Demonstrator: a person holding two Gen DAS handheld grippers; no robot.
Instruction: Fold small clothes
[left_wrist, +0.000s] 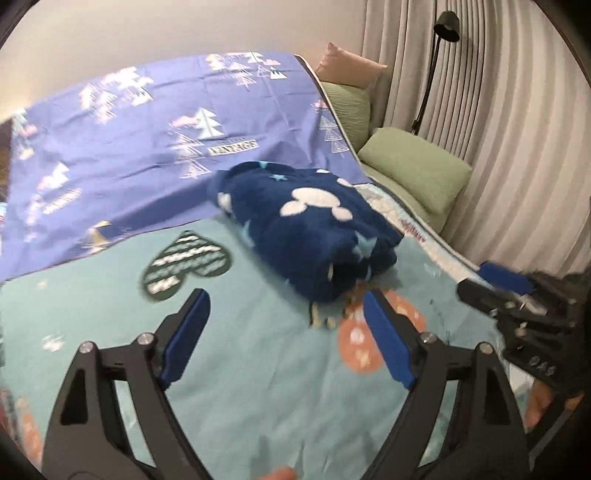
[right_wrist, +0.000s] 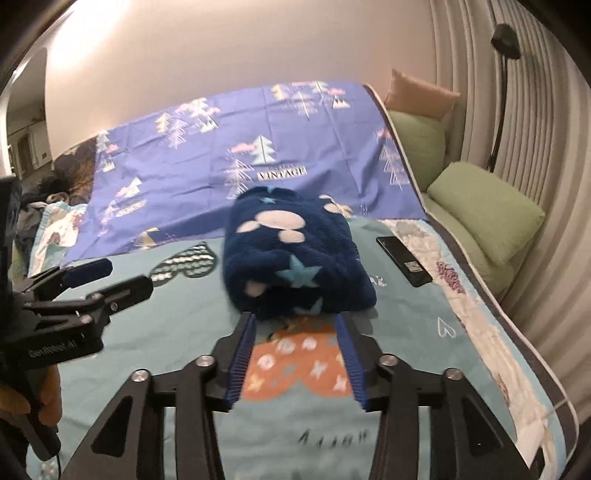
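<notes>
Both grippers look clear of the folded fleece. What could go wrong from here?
1. The folded navy fleece garment with white and blue shapes is a thick, loose bundle; a nudge from the open right hand-held gripper, whose tips sit right at its near edge, could unroll it.
2. The black phone lies on the teal printed bedspread beside the garment and could be knocked.
3. The open left hand-held gripper is near the right one; they might collide.

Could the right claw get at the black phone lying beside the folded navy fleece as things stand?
Probably yes. The right claw is open and empty, aimed at the folded navy fleece; the black phone lies uncovered on the teal bedspread, with nothing in between.
</notes>
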